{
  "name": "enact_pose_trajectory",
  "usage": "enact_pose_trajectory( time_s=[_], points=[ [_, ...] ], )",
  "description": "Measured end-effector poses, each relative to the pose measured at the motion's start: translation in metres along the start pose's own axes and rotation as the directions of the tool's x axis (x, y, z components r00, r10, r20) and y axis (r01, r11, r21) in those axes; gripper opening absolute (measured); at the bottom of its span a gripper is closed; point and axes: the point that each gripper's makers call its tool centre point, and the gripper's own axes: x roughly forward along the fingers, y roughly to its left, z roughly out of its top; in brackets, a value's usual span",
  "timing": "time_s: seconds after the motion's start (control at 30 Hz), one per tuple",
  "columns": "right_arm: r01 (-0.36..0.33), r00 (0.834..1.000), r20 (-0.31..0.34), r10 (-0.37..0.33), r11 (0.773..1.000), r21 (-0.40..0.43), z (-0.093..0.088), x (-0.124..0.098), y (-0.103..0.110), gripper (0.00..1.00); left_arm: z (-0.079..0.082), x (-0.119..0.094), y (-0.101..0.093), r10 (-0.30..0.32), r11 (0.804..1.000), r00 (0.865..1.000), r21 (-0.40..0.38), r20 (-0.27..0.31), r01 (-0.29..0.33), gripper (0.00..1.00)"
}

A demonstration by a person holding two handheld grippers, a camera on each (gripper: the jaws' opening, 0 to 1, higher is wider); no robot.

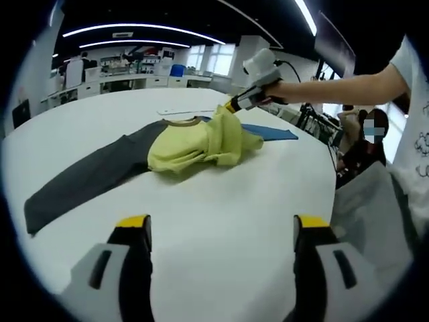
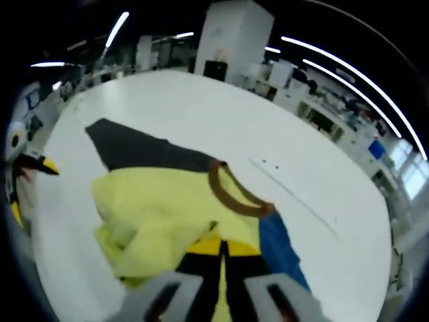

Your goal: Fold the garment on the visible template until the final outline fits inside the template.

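A garment with a yellow-green body (image 1: 191,147), brown collar (image 1: 181,122) and dark grey sleeve (image 1: 87,178) lies bunched on the white table (image 1: 221,201). Part of it rests on a flat blue template (image 1: 271,132). My right gripper (image 1: 231,106) comes in from the right, shut on a raised fold of the yellow fabric. In the right gripper view, the right gripper (image 2: 224,247) pinches yellow cloth (image 2: 154,208) beside the collar (image 2: 231,191), with the blue template (image 2: 278,248) to its right. My left gripper (image 1: 222,225) hovers open over bare table, well short of the garment.
The round white table's edge (image 1: 332,181) curves off at the right, where a person's arm (image 1: 335,86) and white shirt stand. The left gripper (image 2: 20,168) shows at the left edge of the right gripper view. Benches and equipment line the room behind.
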Motion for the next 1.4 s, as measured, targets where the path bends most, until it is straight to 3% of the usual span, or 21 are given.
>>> enact_pose_trajectory(
  time_s=[0.23, 0.53, 0.67, 1.03, 1.23, 1.4],
  points=[
    [0.002, 0.999, -0.036, -0.001, 1.000, 0.013, -0.011, 0.003, 0.003, 0.00, 0.001, 0.003, -0.004, -0.010, 1.000, 1.000, -0.007, -0.001, 0.010, 0.83],
    [-0.007, 1.000, -0.015, 0.007, 1.000, 0.019, -0.013, -0.002, 0.001, 0.00, -0.003, 0.005, -0.009, -0.016, 1.000, 1.000, -0.010, -0.011, 0.016, 0.82],
    [0.001, 1.000, -0.011, -0.001, 1.000, 0.019, -0.015, -0.007, -0.002, 0.07, -0.004, 0.005, -0.011, -0.019, 1.000, 1.000, -0.013, -0.012, 0.019, 0.82],
    [-0.018, 1.000, 0.005, 0.018, 1.000, -0.001, -0.025, -0.026, 0.005, 0.45, -0.004, 0.009, -0.015, -0.035, 0.999, 0.999, -0.004, -0.010, 0.035, 0.83],
    [-0.011, 1.000, 0.025, 0.011, 1.000, 0.006, -0.031, -0.036, 0.010, 0.80, -0.002, 0.012, -0.018, -0.043, 0.999, 0.999, 0.002, -0.010, 0.043, 0.82],
    [-0.002, 1.000, 0.008, 0.002, 1.000, -0.004, -0.041, -0.041, 0.012, 0.90, 0.000, 0.014, -0.021, -0.054, 0.999, 0.998, 0.005, -0.009, 0.054, 0.82]
  ],
)
